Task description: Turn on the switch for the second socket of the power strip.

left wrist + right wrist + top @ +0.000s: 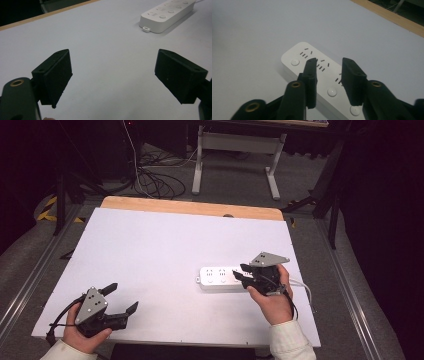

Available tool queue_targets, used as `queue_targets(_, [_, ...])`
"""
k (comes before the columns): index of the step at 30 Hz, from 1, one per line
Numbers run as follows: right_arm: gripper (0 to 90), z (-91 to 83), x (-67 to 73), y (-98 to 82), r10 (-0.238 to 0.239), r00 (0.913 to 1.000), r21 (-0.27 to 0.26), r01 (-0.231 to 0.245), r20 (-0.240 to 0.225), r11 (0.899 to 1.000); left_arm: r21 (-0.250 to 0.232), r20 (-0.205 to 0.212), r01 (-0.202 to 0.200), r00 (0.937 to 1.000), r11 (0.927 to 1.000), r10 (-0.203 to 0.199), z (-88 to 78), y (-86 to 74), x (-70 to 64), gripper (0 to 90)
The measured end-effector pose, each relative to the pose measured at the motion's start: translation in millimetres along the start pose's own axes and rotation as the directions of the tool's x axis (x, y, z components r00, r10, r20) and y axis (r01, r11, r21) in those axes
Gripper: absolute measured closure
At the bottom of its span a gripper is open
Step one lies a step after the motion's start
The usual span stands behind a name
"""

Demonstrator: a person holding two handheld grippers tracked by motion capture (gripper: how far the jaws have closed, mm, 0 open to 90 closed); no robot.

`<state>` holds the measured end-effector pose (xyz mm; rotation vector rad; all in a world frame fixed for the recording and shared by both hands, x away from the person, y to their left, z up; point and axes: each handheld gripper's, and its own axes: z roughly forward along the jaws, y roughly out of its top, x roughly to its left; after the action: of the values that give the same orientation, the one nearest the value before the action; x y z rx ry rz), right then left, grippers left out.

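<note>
White plastic power strip, a long rounded bar with rows of sockets and round buttons, lies flat on the white worktop at about 4 o'clock from the board's middle in the high view, its length running from 9 o'clock to 3 o'clock. A white cable leaves its 3 o'clock end and curves toward the worktop's edge.

Starting at the far left of the high view, the left gripper, black with a grey three-cornered plate on top, is held in a hand at about 7 o'clock on the worktop, well apart from the strip. Its fingers are spread wide with nothing but bare worktop between them (the left gripper view shows this gap plainly), and the strip sits far off at 1 o'clock in that view.

Moving right, the right gripper hangs over the strip's 3 o'clock end, held by a hand in a pale sleeve. In the right gripper view its fingers stand partly spread above the strip's socket face, gripping nothing; whether their tips touch the strip cannot be told.

A light wooden strip borders the worktop at 12 o'clock.
</note>
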<state>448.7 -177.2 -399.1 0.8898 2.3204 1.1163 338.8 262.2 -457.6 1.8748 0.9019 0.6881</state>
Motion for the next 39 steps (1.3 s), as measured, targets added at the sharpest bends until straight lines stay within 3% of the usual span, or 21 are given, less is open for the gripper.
queue_targets(9, [39.7, -9.9, 8.2, 2.9, -0.030, 0.9994, -0.037, 0.030, -0.017, 0.999, -0.002, 0.001, 0.009, 1.0000, 1.0000, -0.009, -0.1, 0.0, -0.5, 14.6])
queue_targets(15, [32.7, -21.9, 15.0, 1.7, -0.024, 0.9986, -0.071, 0.021, -0.046, 0.997, -0.003, 0.003, 0.013, 0.9999, 0.9999, -0.013, -0.9, 0.0, -0.8, 14.6])
queue_targets(31, [22.6, -37.6, 18.0, -16.3, 0.011, 0.9879, -0.132, -0.032, -0.155, 0.991, -0.001, 0.014, 0.026, 0.9996, 0.9997, -0.026, -4.0, 1.4, 0.8, 15.4])
queue_targets(39, [20.1, -37.7, 17.3, -32.9, 0.006, 0.9767, -0.155, -0.040, -0.215, 0.987, 0.000, 0.018, 0.026, 0.9995, 0.9997, -0.026, -4.6, 1.7, 0.4, 15.4])
